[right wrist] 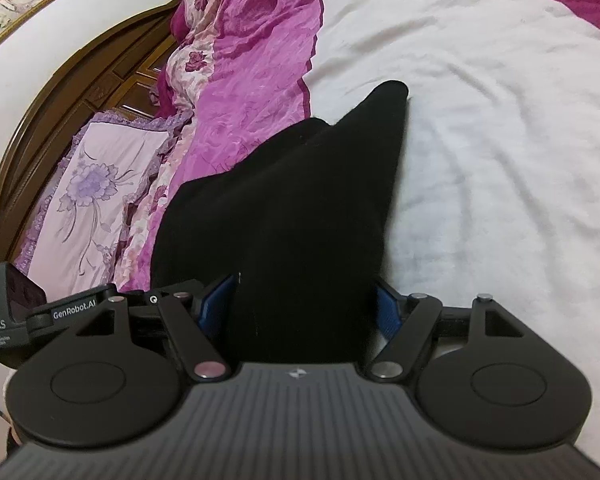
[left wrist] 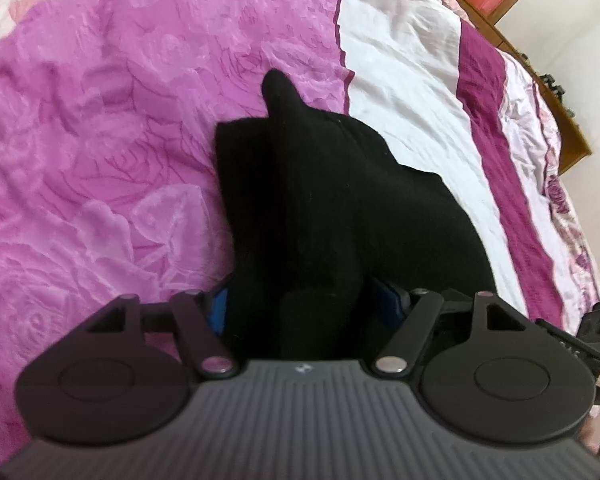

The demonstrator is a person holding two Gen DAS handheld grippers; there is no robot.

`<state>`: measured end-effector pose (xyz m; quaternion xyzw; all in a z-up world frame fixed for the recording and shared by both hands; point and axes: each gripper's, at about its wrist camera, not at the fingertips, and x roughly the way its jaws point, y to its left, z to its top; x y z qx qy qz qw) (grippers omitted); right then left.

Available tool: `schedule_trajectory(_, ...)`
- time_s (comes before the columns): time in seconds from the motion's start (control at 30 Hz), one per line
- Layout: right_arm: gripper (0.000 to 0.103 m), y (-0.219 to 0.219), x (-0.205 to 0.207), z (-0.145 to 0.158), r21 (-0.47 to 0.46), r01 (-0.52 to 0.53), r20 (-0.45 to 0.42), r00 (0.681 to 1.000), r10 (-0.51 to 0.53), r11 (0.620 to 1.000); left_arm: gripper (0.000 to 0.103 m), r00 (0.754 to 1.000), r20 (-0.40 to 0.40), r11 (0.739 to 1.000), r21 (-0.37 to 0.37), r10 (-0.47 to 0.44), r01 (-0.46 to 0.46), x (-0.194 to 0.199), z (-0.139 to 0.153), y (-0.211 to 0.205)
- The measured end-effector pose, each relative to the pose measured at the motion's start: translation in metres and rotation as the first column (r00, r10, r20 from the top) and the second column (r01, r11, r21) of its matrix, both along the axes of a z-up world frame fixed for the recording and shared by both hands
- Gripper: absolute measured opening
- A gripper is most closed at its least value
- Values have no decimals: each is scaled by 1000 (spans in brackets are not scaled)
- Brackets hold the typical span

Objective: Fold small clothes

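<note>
A black garment (left wrist: 320,180) lies bunched on the bed, with one pointed end sticking up at the far side. My left gripper (left wrist: 300,304) has its near edge between the blue pads (left wrist: 219,312), and the cloth fills the whole wide gap and hides the fingertips. In the right wrist view the same black garment (right wrist: 292,200) runs from the bed up into my right gripper (right wrist: 306,300). There the cloth also fills the gap between the blue pads (right wrist: 386,312). Both grippers hold a thick bundle at the garment's near edge, side by side.
The bed cover is pink with a rose pattern (left wrist: 100,120) and has a broad white stripe (right wrist: 500,120). A lilac flowered pillow (right wrist: 96,184) leans on the dark wooden headboard (right wrist: 80,72) at the left. A framed picture (right wrist: 8,4) hangs on the wall.
</note>
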<state>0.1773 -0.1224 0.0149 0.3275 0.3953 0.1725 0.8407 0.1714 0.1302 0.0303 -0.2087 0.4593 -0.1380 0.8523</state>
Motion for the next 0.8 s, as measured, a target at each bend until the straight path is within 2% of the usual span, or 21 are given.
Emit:
schedule_trajectory(0.03,77,0,1,-1,4,0,0,1000,0,1000,69,1000,6,1000,-7,-10,10,-1,0,-1)
schedule_trajectory(0.07,73,1,2,-1,4,-1,0,1000,1,1000,58,1000,15,1000,-10,-19,19,-1,1,-2)
schedule_trajectory(0.1,60,1,2,1,2,-2,3,1000,2,1000,48,999,20,999,-22,-28,29,-2,2,-3)
schedule_trajectory(0.2,43,1,4,10,-11,0,11,1000,0,1000,33,999,37,998,-50,-38,40,-5,10,-3)
schedule_trajectory(0.37,38,-12,-6,40,62,3,37,999,-6,998,31,997,41,990,-123,-62,67,-16,34,-11)
schedule_trajectory(0.63,38,-54,-68,104,-19,4,108,994,-2,1000,31,982,89,973,-147,-165,176,-66,64,-62)
schedule_trajectory(0.8,38,-87,-122,115,-36,45,96,995,-41,998,31,969,105,965,-121,-222,234,-100,61,-96)
